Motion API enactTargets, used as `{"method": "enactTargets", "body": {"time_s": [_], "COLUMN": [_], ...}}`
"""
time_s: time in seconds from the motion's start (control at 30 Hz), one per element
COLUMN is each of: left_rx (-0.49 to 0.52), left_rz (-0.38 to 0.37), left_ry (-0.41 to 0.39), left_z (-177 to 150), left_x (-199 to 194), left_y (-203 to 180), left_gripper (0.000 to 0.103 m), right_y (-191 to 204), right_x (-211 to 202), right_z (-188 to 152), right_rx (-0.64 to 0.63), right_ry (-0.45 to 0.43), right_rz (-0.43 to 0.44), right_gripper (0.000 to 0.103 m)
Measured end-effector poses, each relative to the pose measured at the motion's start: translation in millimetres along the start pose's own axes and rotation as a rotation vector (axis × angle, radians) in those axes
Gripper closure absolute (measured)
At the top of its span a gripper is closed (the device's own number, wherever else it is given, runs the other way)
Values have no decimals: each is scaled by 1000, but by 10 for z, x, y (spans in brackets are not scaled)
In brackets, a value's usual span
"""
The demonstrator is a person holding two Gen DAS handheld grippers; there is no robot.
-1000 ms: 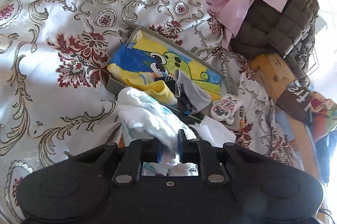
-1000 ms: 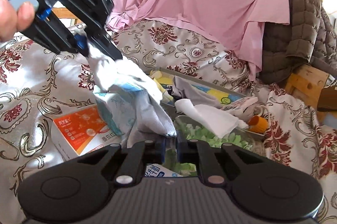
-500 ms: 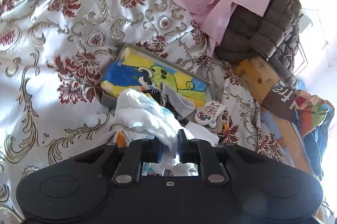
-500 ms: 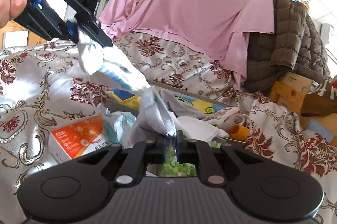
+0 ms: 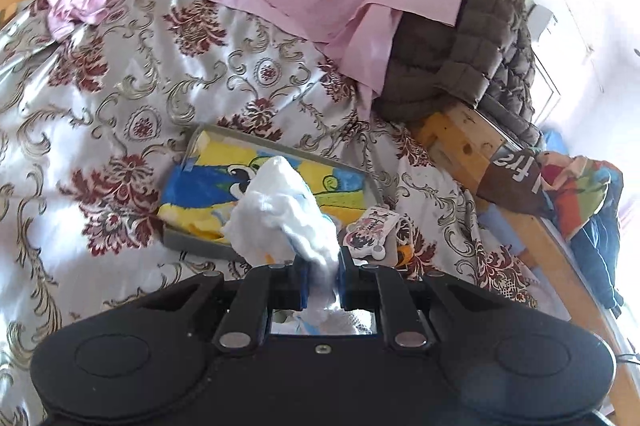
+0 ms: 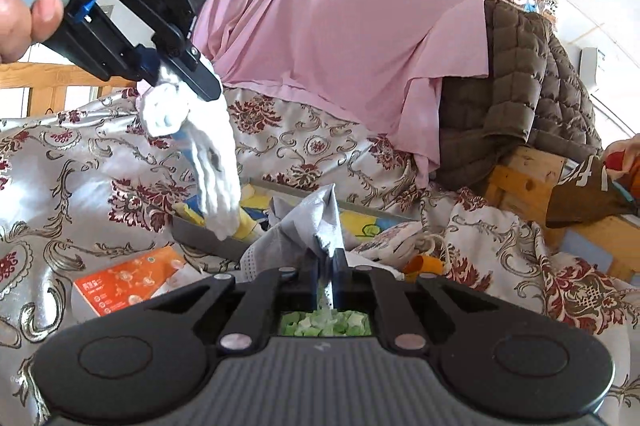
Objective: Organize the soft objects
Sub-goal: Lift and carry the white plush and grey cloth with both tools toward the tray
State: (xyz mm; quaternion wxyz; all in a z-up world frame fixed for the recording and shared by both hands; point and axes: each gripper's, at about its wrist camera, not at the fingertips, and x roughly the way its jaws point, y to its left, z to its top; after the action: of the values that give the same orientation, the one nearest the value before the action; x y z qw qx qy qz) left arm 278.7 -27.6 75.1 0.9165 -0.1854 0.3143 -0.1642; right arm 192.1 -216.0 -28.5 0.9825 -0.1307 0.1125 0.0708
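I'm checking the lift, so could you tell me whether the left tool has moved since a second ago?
Yes: the left tool has risen with its white cloth, up from the orange box.

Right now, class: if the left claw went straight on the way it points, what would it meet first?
Probably the shallow tray with the cartoon picture, on the patterned bedspread; the white sock held by the left claw would arrive first. Depth is uncertain.

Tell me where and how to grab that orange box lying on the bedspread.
Grip the orange box across its two long sides, coming straight down from above. It lies flat, printed face up, on the bedspread, so only its sides give the fingers opposed flat faces. Its right end seems tucked under white stuff, so take the clear left half. Both grippers hold cloth now.
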Motion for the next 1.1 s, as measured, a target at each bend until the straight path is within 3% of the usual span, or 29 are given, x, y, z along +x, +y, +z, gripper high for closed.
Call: {"method": "enactTargets", "body": {"time_s": [0.3, 0.63, 0.87, 1.1], "left_rx": [28, 60, 87, 77], "left_rz": [-4, -7, 0, -22], "left_ry": [-40, -96, -108, -130], "left_z": [134, 384, 547, 710], "left_x": [99, 354, 871, 1504], "left_y": [-17, -56, -117, -226], "left_gripper": [89, 89, 89, 89], "right_y": [-80, -271, -598, -978], "right_x": [41, 442, 997, 1492], "right_z": [77, 244, 368, 318], "right_rx": [47, 85, 160, 283], "right_ry": [-55, -120, -139, -42], "right_rz": [-24, -38, -56, -19], "right_gripper": [96, 96, 96, 96]}}
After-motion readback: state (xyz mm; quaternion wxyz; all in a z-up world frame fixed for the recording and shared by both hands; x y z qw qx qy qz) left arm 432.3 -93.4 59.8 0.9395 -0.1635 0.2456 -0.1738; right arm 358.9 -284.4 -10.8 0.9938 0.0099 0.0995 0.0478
